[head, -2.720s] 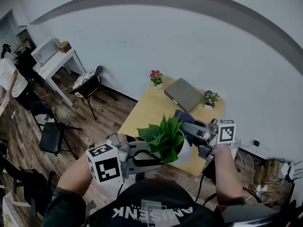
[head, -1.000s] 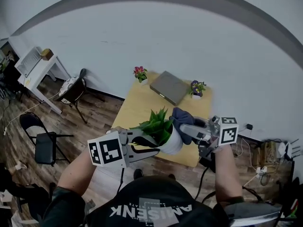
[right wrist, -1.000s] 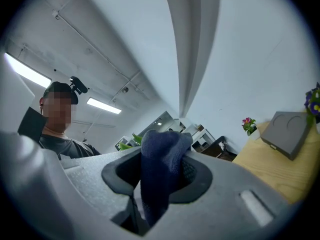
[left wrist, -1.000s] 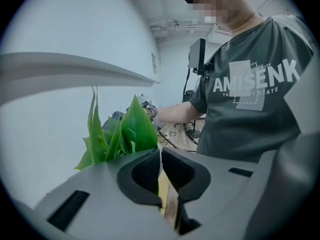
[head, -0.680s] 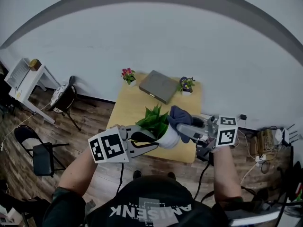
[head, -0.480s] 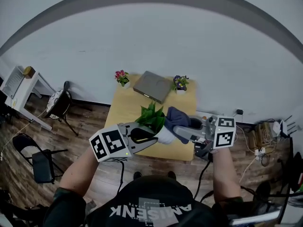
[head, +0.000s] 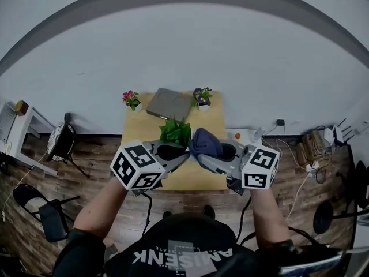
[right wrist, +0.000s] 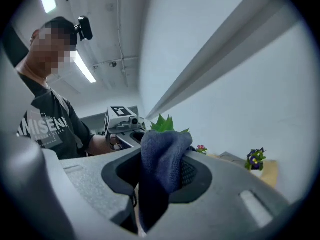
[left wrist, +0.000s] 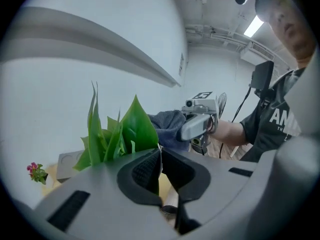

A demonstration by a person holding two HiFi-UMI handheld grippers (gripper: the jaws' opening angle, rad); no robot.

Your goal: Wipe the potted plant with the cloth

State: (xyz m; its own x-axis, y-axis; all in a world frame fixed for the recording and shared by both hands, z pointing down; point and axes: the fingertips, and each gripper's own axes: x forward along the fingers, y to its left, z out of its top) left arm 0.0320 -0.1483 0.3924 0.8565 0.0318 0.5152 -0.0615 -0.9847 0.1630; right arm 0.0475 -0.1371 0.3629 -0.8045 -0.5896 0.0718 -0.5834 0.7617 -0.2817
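Plant in one claw, cloth in the other

My left claw (head: 185, 154) is pinched shut on the potted plant (head: 175, 133); my right claw (head: 199, 157) clamps the cloth (head: 206, 143) just right of the plant — I'd stroke lightly, base to tip.

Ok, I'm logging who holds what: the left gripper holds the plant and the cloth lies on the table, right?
Not quite. The left gripper does hold the plant, but the cloth does not lie on the table: it is clamped in the jaws of the right gripper, as the right gripper view shows.
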